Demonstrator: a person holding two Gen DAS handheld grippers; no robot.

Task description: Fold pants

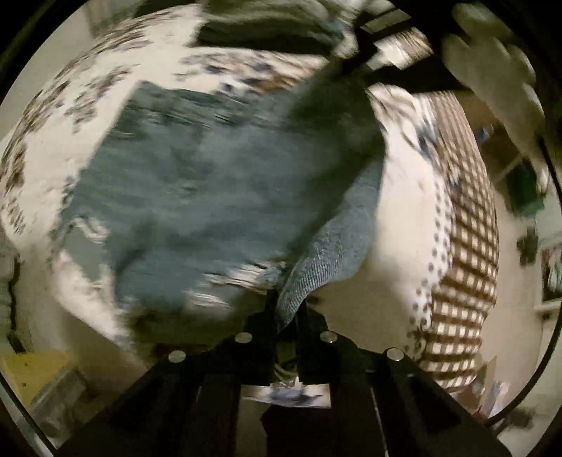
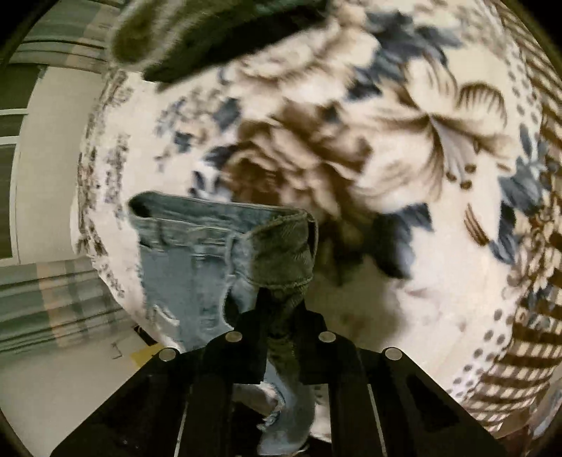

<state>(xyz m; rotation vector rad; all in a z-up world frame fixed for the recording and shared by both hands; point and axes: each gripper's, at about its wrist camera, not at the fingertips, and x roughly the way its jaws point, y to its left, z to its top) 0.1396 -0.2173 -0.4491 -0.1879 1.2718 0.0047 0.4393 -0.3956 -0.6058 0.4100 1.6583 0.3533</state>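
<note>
Blue ripped jeans (image 1: 196, 197) lie spread on a floral bedspread (image 1: 116, 70). My left gripper (image 1: 289, 316) is shut on a lifted fold of the denim, which rises from the jaws up to the right. In the right wrist view my right gripper (image 2: 281, 316) is shut on a bunched part of the jeans (image 2: 196, 246) near the waistband, with ripped leg fabric hanging below the fingers. The other gripper and a gloved hand (image 1: 491, 63) show at the top right of the left wrist view. Both views are motion blurred.
A stack of dark folded clothes (image 1: 267, 28) lies at the far side of the bed; it also shows in the right wrist view (image 2: 210, 38). The bedspread has a brown checked border (image 1: 463, 218). Floor and a striped curtain (image 2: 56, 298) lie beyond the bed edge.
</note>
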